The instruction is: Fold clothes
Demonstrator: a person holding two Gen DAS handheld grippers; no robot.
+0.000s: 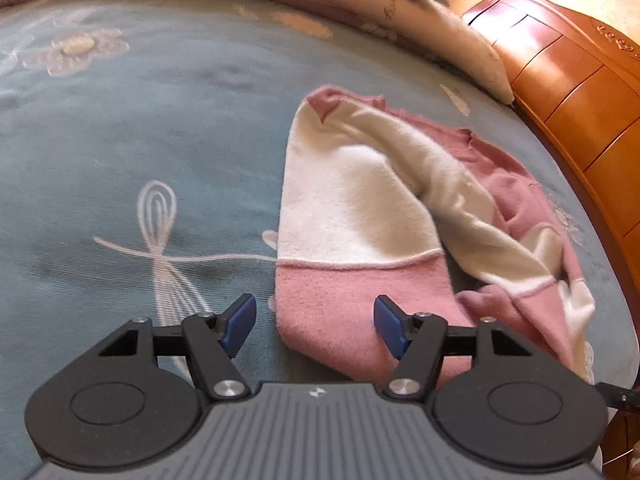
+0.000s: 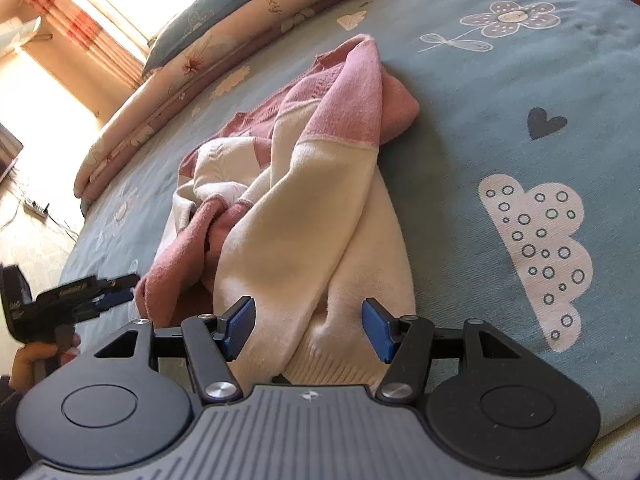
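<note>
Open bedsheet left of sweater; headboard seemingly close right.

Black claws, ribbed blue pads

A pink-and-cream sweater lies crumpled on the blue flowered bedspread. The left claw hangs open over the sweater's pink hem. A wooden headboard stands beyond the sweater.
</note>
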